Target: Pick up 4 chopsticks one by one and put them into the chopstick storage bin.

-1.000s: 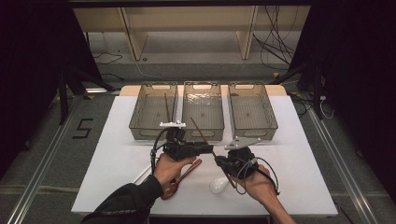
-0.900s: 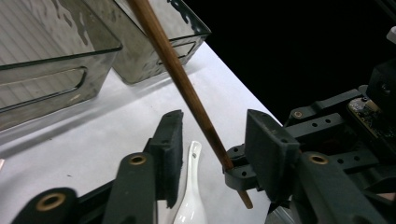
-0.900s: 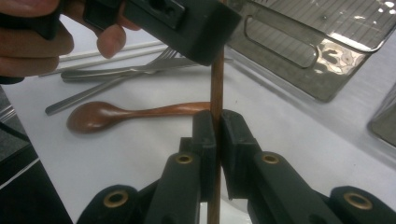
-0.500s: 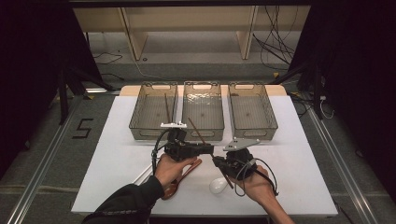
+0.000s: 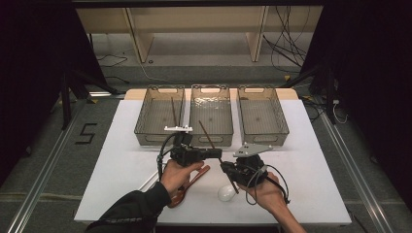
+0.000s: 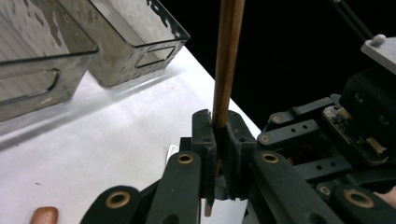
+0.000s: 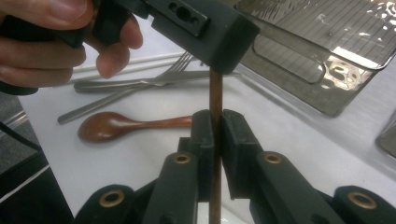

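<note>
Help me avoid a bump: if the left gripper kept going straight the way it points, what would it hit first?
Likely the right gripper, right beyond the left gripper, both shut on the wooden stick; depth is unclear.

1. Three clear bins (image 5: 211, 114) stand in a row on the table (image 5: 111, 160).
2. Two brown chopsticks (image 5: 209, 138), perhaps more.
3. One wooden spoon (image 7: 126, 125).
4. One metal fork (image 7: 154, 79).
5. One white spoon (image 5: 225, 193), seemingly.

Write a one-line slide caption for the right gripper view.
Right tongs clamp a brown chopstick above a wooden spoon and fork.
</note>
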Action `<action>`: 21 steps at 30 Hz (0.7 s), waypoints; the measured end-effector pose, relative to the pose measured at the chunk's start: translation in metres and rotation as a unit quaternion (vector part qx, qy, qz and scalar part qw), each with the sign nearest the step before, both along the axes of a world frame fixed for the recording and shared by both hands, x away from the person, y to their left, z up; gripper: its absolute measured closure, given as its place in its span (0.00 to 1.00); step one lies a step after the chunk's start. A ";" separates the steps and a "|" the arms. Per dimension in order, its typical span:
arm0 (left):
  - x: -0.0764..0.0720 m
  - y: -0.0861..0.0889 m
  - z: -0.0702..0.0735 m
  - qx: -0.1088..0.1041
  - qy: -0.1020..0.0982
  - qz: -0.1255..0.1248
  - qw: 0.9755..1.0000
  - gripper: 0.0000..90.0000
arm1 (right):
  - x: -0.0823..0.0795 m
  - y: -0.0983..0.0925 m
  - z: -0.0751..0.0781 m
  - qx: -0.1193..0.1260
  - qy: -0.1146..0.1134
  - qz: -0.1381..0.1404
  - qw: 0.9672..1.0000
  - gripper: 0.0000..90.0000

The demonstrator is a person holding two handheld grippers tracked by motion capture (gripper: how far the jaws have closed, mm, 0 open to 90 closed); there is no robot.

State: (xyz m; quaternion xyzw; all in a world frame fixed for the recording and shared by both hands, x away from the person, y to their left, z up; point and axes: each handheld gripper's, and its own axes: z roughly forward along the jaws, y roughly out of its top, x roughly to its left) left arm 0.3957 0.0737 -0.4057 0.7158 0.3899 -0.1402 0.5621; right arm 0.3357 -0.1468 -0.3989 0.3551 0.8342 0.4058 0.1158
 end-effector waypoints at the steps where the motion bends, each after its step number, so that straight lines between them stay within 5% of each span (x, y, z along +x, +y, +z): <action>1: 0.001 0.001 0.001 0.002 -0.003 0.002 1.000 0.94 | 0.000 -0.001 0.000 0.006 0.001 0.002 1.000 0.89; 10: 0.018 0.037 0.027 -0.001 -0.021 0.041 0.999 0.94 | 0.003 -0.013 0.004 0.032 0.007 -0.007 0.999 0.66; 21: 0.039 0.084 0.049 -0.011 -0.030 0.085 0.996 0.94 | 0.008 -0.021 -0.001 0.013 0.032 -0.018 0.999 0.44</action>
